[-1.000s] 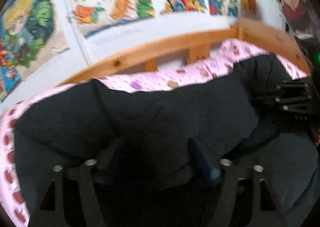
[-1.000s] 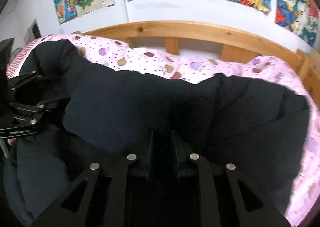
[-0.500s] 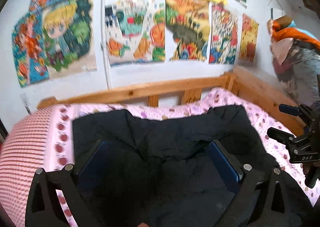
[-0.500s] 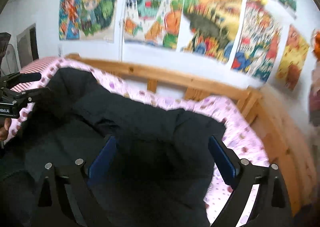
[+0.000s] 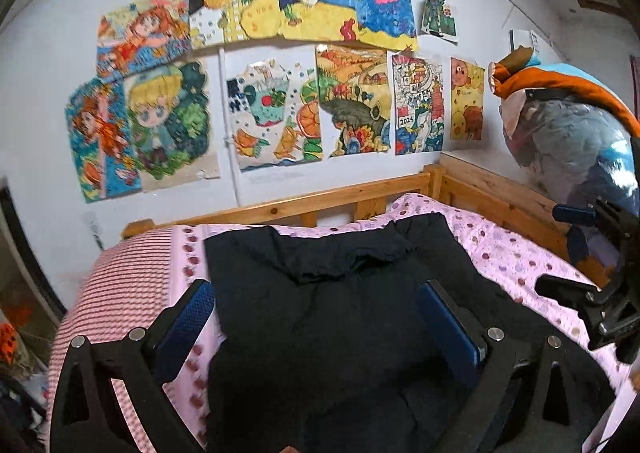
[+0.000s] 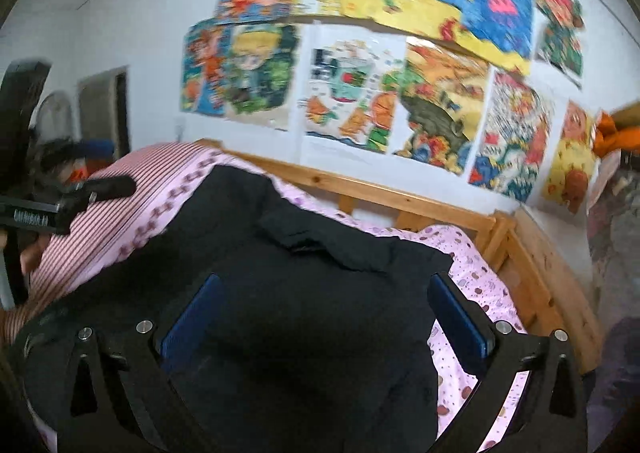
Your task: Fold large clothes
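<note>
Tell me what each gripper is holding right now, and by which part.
Nothing. The left gripper and right gripper are both open above the black garment.

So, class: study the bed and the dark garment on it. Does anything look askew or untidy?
Yes. The black garment lies on the pink bedspread, but its top layer is bunched into a crooked, wrinkled ridge near the far edge rather than lying flat. Both the left gripper and the right gripper are open, clear of it.

Both wrist cameras look forward and slightly down over the bed [image 5: 500,249], close above it, sharing the black garment [image 6: 304,293] and drawing-covered wall [image 5: 40,93]
</note>
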The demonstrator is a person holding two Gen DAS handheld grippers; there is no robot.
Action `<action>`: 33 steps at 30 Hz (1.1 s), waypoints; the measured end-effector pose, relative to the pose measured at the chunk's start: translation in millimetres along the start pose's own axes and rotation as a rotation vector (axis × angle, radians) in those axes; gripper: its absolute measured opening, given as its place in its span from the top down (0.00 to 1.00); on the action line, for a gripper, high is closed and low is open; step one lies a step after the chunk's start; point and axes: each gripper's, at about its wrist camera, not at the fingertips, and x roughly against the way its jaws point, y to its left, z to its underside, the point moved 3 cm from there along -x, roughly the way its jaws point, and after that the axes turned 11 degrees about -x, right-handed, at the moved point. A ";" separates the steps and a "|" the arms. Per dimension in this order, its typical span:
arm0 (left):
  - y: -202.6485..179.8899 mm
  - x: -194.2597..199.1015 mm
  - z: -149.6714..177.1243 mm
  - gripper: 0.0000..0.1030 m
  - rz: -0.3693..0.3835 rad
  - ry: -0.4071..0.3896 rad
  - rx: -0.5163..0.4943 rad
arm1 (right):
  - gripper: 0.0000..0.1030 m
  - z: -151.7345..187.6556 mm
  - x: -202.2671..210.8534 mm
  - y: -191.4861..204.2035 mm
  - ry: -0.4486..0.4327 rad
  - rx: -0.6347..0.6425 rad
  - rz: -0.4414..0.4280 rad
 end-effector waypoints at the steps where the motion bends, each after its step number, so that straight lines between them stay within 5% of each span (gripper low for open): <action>1: -3.0 9.2 4.9 0.00 -0.010 -0.001 -0.009 | 0.02 4.2 6.3 6.0 0.001 0.022 -0.005; 17: -48.8 108.3 73.4 0.00 0.010 0.004 -0.058 | 0.02 96.2 118.6 40.3 0.076 0.154 -0.180; 22: -65.8 125.8 98.7 0.00 0.048 0.005 -0.129 | 0.02 130.3 130.3 38.4 0.158 0.155 -0.322; 33: -102.0 134.7 169.9 0.00 0.159 0.137 -0.236 | 0.02 197.6 136.6 50.4 0.310 0.402 -0.300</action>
